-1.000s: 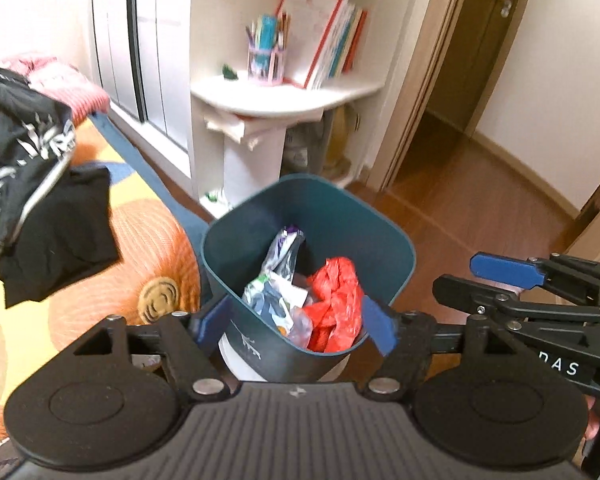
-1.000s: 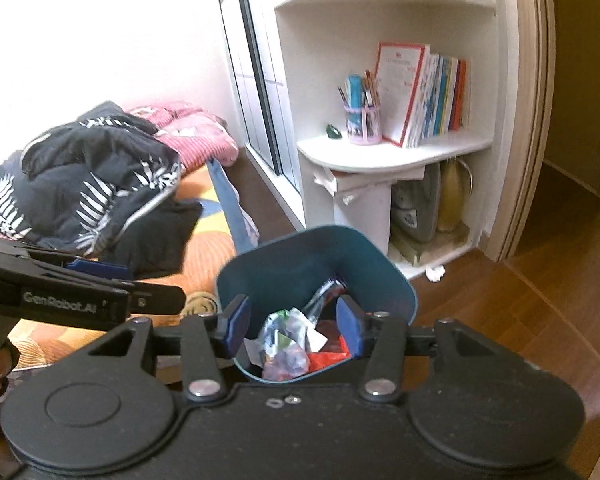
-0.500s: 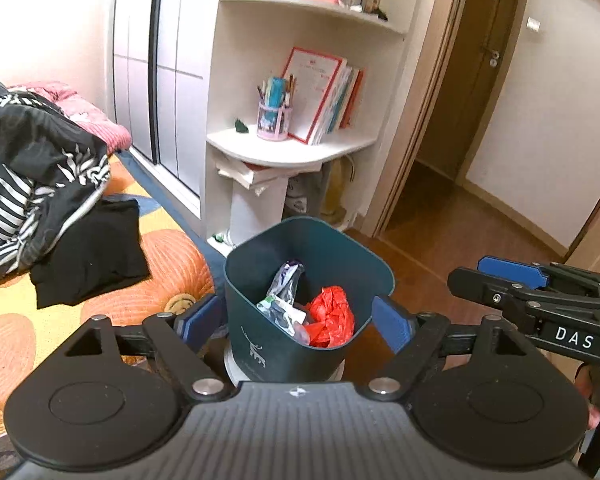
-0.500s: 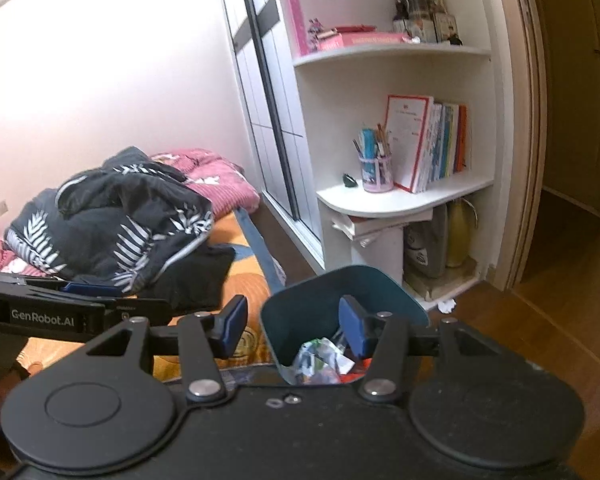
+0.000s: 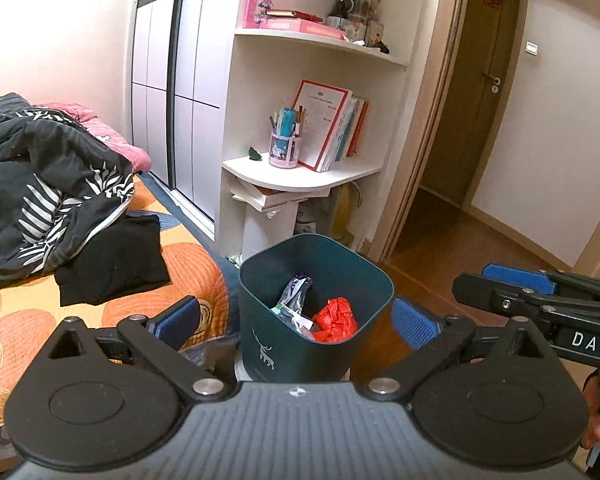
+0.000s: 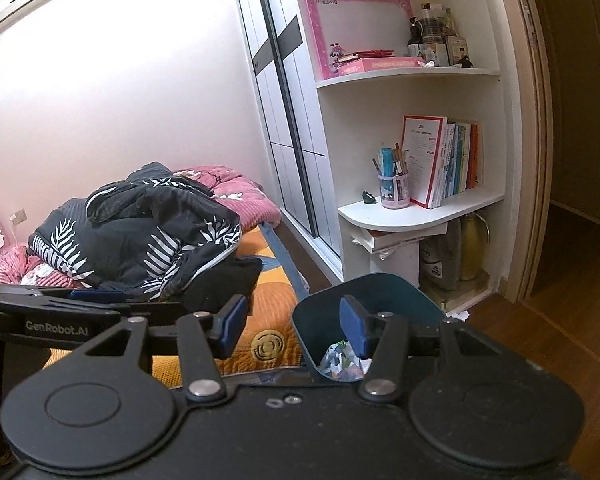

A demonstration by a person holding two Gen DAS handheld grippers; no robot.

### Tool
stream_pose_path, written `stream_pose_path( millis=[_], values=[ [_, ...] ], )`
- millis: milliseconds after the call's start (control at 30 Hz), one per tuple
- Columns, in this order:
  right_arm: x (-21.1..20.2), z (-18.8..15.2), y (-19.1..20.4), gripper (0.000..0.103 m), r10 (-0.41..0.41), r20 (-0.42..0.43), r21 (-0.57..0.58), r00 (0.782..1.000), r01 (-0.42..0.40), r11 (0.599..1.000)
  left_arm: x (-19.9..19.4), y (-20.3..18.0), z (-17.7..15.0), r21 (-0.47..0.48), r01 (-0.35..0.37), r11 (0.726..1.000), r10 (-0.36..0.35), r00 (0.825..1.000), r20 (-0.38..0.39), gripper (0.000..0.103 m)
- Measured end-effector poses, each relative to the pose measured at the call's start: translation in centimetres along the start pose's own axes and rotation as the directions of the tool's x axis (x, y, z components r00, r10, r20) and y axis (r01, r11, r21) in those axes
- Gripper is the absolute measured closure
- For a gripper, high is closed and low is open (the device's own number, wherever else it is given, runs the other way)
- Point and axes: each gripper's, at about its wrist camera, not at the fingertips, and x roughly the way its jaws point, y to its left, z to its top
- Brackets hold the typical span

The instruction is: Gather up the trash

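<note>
A dark teal bin (image 5: pixel 300 344) with a deer print stands between bed and shelf. Inside lie a red crumpled wrapper (image 5: pixel 336 318) and a clear plastic wrapper (image 5: pixel 294 300). My left gripper (image 5: pixel 296 320) is drawn back from the bin, its jaws opening wide, well clear of the bin's sides with nothing held. At the right edge of this view the right gripper's fingers (image 5: pixel 516 276) reach in. In the right wrist view my right gripper (image 6: pixel 293 326) is open and empty. The bin (image 6: pixel 380 292) sits behind its right finger, with trash (image 6: pixel 340 360) showing inside.
A bed with an orange flowered sheet (image 5: pixel 32 308) carries a black leaf-print quilt (image 6: pixel 148 232) and a black garment (image 5: pixel 112 260). A white corner shelf (image 5: pixel 300 176) with books and a pen cup stands behind the bin. A doorway (image 5: pixel 460 140) opens onto wooden floor.
Both views have pulled back and upward from the bin, which now looks smaller. The left jaws, earlier at the bin's sides, have spread wide and come away from it.
</note>
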Motion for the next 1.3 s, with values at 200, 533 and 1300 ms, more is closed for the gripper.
stream_pose_path(
  millis=[200, 533, 1300],
  values=[
    [-0.6, -0.4, -0.2, 0.051, -0.005, 0.007, 0.018, 1.000, 0.004, 1.000, -1.0, -0.2, -0.3, -0.002, 0.006, 1.000, -0.006, 1.000, 0.020, 0.000],
    [-1.3, -0.4, -0.4, 0.050, -0.009, 0.026, 0.036, 1.000, 0.008, 0.999, -1.7, -0.7, -0.4, 0.007, 0.011, 1.000, -0.012, 0.999, 0.033, 0.000],
    [-1.6, -0.2, 0.3, 0.050, 0.011, 0.018, -0.005, 1.000, -0.011, 1.000, -2.5, 0.0, -0.8, -0.055, -0.010, 0.998, 0.013, 0.999, 0.042, 0.000]
  ],
)
